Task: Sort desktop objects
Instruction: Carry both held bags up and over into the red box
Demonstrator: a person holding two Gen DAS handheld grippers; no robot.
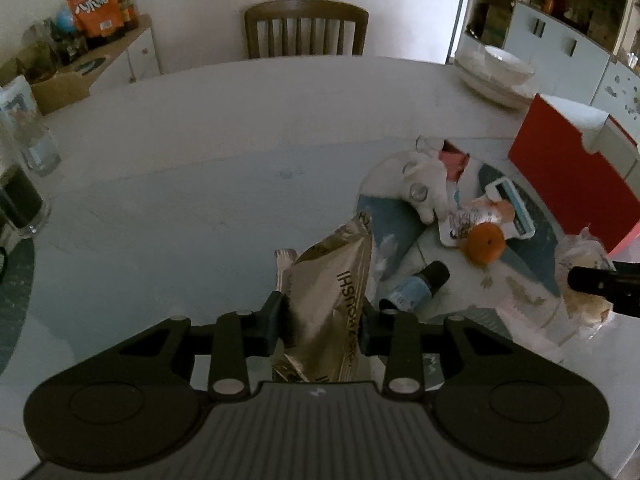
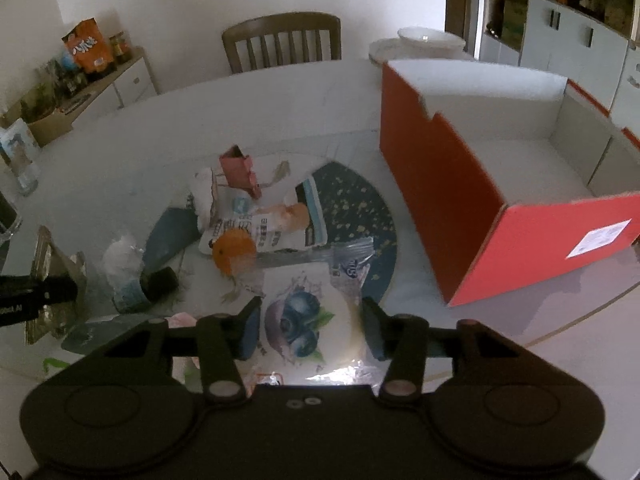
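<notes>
My left gripper (image 1: 322,320) is shut on a gold foil snack packet (image 1: 332,280), which stands upright between the pads above the white table (image 1: 180,184). In the right wrist view, my right gripper (image 2: 312,330) is shut on a clear packet with a blueberry picture (image 2: 300,312), a pad against each side. Beyond it lie an orange (image 2: 234,254), a white printed pouch (image 2: 264,228), a pink carton (image 2: 238,168) and a small dark bottle with a blue label (image 2: 144,286). An open red box (image 2: 440,200) with a white inside stands to the right.
A blue speckled placemat (image 2: 352,208) lies under the pile. A white plush toy (image 1: 424,184) rests at its far side. Stacked white bowls (image 1: 496,72) sit at the back right, a wooden chair (image 1: 306,28) behind the table, and drinking glasses (image 1: 36,148) at the left edge.
</notes>
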